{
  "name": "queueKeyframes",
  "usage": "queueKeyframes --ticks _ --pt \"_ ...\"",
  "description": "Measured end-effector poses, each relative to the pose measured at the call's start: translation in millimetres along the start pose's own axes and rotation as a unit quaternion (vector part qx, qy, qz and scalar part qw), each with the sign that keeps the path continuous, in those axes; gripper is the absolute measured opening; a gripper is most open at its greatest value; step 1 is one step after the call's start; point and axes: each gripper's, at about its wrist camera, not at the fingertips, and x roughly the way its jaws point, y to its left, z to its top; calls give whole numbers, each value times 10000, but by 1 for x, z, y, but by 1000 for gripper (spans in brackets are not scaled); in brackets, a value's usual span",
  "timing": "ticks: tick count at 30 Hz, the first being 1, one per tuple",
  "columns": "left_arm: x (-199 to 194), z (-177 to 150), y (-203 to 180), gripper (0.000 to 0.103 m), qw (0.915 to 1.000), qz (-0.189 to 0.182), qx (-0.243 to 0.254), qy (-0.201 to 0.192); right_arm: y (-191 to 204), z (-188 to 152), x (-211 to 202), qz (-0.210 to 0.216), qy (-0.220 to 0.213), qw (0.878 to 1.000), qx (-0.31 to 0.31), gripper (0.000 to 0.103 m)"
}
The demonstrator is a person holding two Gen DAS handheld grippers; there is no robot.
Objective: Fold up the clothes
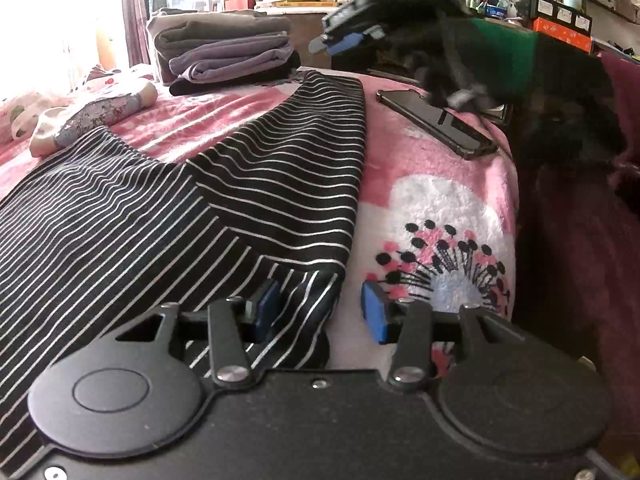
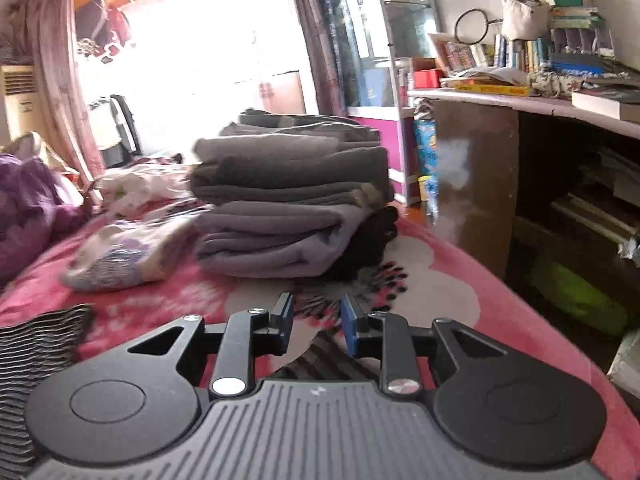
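Black-and-white striped garment (image 1: 168, 216) lies spread over a pink floral blanket (image 1: 432, 168), filling the field from 7 to 12 o'clock in the left wrist view; one folded panel overlaps the rest, its straight edge running from 12 toward 6 o'clock. Left gripper (image 1: 320, 312) sits at 6 o'clock with its jaws set apart; a corner of the striped cloth lies between the blue pads, the left pad (image 1: 266, 306) partly tucked into the fabric, the right pad resting over bare blanket, so nothing is clamped. Right gripper (image 1: 340, 42) appears at 1 o'clock in that view, raised above the blanket and motion-blurred. A dark phone (image 1: 436, 120) rests flat on the blanket at 2 o'clock, just beside the folded panel's edge. A stack of folded clothes (image 1: 224, 52), grey over lilac over black, stands at 11 o'clock, well apart from the striped garment; a rolled patterned cloth (image 1: 96, 116) lies at 10 o'clock, near the stack.

In the right wrist view the right gripper (image 2: 316, 320) shows a moderate gap between its pads, with nothing held. The stack of folded clothes (image 2: 288, 200) fills the centre, the rolled patterned cloth (image 2: 120, 256) at 9 o'clock, an edge of the striped garment (image 2: 36, 352) at 8 o'clock, and a cluttered bookshelf (image 2: 520, 60) at 2 o'clock
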Motion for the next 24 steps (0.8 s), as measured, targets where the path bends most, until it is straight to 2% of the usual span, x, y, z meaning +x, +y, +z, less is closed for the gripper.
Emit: queueKeyframes --ticks 4,6,8,10,12,14,16,17,18,19,21,24 --pt "0 -1 -2 44 10000 34 36 12 13 -26 -17 440 595 9972 -102 27" --pt "1 -1 -2 44 10000 36 22 20 13 -41 -4 296 1026 9942 -129 24" --pt "1 -1 -1 44 10000 29 -12 25 14 -46 1 -16 1022 9943 -311 20" --pt "1 0 0 44 10000 19 -51 27 21 -44 -7 -205 891 9945 -508 24" --pt "1 0 0 44 10000 27 -44 29 32 -44 -22 26 748 9946 -722 26" --pt "2 -1 -1 44 10000 37 -24 31 44 -46 -34 540 699 9932 -758 26" --pt "1 0 0 44 10000 24 -40 36 65 -57 -36 868 879 9863 -1089 24" --pt "1 0 0 44 10000 18 -46 35 77 -66 -33 876 1107 9804 -1378 24" --pt "0 1 0 44 10000 15 -48 31 86 -76 -29 707 1325 9730 -1752 25" --pt "-2 1 0 44 10000 18 -44 12 90 -81 -32 597 1278 9701 -1975 25" --pt "-8 4 0 44 10000 22 -28 -63 91 -77 -40 586 1134 9724 -1952 27" --pt "-15 8 -1 44 9998 -14 -56 -177 96 -71 -46 946 957 9762 -1700 27"
